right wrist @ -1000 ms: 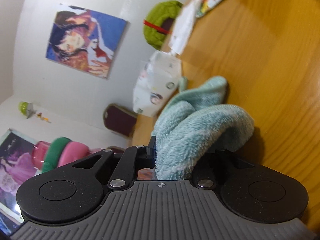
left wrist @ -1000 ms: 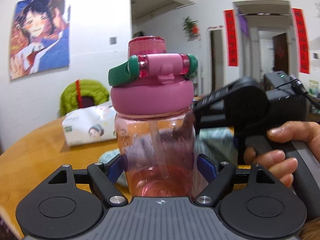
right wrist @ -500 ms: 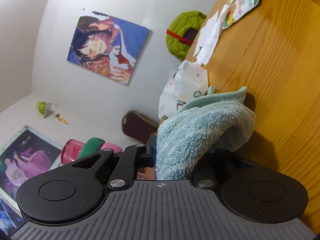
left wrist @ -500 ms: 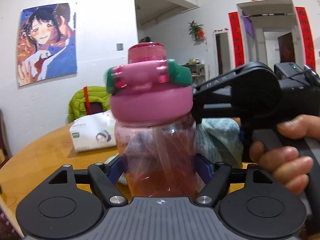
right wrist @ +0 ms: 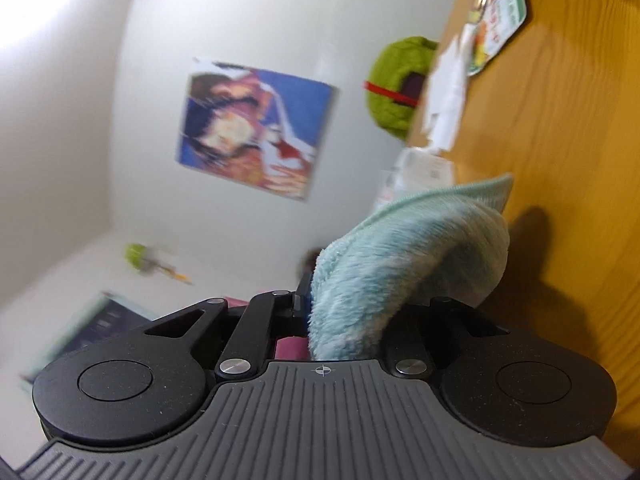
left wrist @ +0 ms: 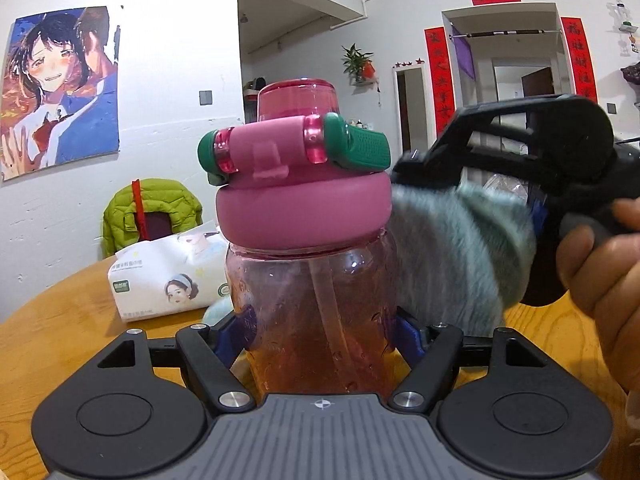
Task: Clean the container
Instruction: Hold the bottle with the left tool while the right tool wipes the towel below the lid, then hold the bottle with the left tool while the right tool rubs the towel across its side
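Note:
A clear pink bottle (left wrist: 316, 320) with a pink lid (left wrist: 304, 212) and a green carry strap stands upright between the fingers of my left gripper (left wrist: 326, 330). Its jaws are closing, and the blue pads (left wrist: 244, 328) press on the bottle's lower body on both sides. My right gripper (right wrist: 352, 304) is shut on a folded pale teal cloth (right wrist: 408, 260). In the left wrist view the cloth (left wrist: 452, 252) lies against the bottle's right shoulder, just under the lid. A hand (left wrist: 600, 272) holds that gripper. A little pink lid shows beneath the cloth in the right wrist view.
The bottle is over a round wooden table (left wrist: 60, 340). A white tissue pack (left wrist: 168, 276) lies behind the bottle on the left. A chair with a green jacket (left wrist: 148, 212) stands beyond the table edge. A snack packet (right wrist: 500, 20) and white paper (right wrist: 444, 100) lie farther off.
The left jaws have closed in onto the bottle. The bottle has turned, its strap now to the right. The right gripper with the cloth has risen to the bottle's shoulder.

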Motion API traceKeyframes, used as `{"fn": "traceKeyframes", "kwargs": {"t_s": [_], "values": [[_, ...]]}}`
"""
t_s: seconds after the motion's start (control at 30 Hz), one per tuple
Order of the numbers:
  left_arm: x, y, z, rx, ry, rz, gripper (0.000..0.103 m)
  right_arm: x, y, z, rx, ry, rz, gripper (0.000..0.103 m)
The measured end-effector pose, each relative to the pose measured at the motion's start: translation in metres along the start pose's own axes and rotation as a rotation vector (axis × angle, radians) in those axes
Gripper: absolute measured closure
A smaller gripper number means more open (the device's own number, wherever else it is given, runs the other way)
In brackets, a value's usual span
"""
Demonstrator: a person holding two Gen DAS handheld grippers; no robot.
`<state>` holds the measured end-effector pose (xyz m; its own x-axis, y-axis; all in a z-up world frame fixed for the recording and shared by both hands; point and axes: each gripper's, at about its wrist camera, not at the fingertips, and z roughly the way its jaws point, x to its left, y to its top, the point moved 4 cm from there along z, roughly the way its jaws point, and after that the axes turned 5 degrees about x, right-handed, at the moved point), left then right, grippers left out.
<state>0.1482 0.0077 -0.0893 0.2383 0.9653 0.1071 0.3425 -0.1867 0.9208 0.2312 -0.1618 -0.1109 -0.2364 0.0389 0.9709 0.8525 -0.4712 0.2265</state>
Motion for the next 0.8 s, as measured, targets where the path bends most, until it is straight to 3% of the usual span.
{"fn": "traceKeyframes", "kwargs": {"t_s": [0.1,0.17,0.23,0.3,0.37,0.43,0.6,0.63,0.7,0.8], "values": [[0.000,-0.001,-0.004,-0.002,-0.008,-0.003,0.031,-0.014,-0.001,0.008,0.049,0.009,0.079,0.083],[0.000,-0.002,-0.005,-0.003,-0.012,-0.006,0.031,-0.025,-0.006,0.017,0.083,-0.109,0.082,0.082],[0.000,-0.003,-0.006,-0.004,-0.012,-0.005,0.031,-0.038,-0.010,0.025,0.129,-0.286,0.069,0.082],[0.000,-0.003,-0.007,-0.004,-0.012,-0.004,0.031,-0.049,-0.013,0.030,0.151,-0.391,0.066,0.083],[0.000,-0.004,-0.007,-0.005,-0.012,-0.004,0.031,-0.047,-0.013,0.030,0.154,-0.401,0.038,0.082],[-0.002,-0.002,-0.011,0.000,-0.013,-0.006,0.031,-0.036,-0.012,0.028,0.128,-0.347,0.003,0.082],[-0.002,-0.002,-0.011,-0.001,-0.011,-0.006,0.031,0.000,-0.002,0.009,0.037,0.016,-0.018,0.087],[-0.003,-0.002,-0.011,-0.001,-0.010,-0.006,0.031,0.002,-0.002,0.009,0.040,0.047,-0.013,0.087],[-0.003,-0.003,-0.010,-0.002,-0.008,-0.007,0.031,-0.002,-0.003,0.017,0.060,0.005,0.004,0.088],[-0.003,-0.003,-0.011,-0.002,-0.003,-0.006,0.031,-0.024,-0.006,0.029,0.108,-0.214,0.028,0.089]]}}
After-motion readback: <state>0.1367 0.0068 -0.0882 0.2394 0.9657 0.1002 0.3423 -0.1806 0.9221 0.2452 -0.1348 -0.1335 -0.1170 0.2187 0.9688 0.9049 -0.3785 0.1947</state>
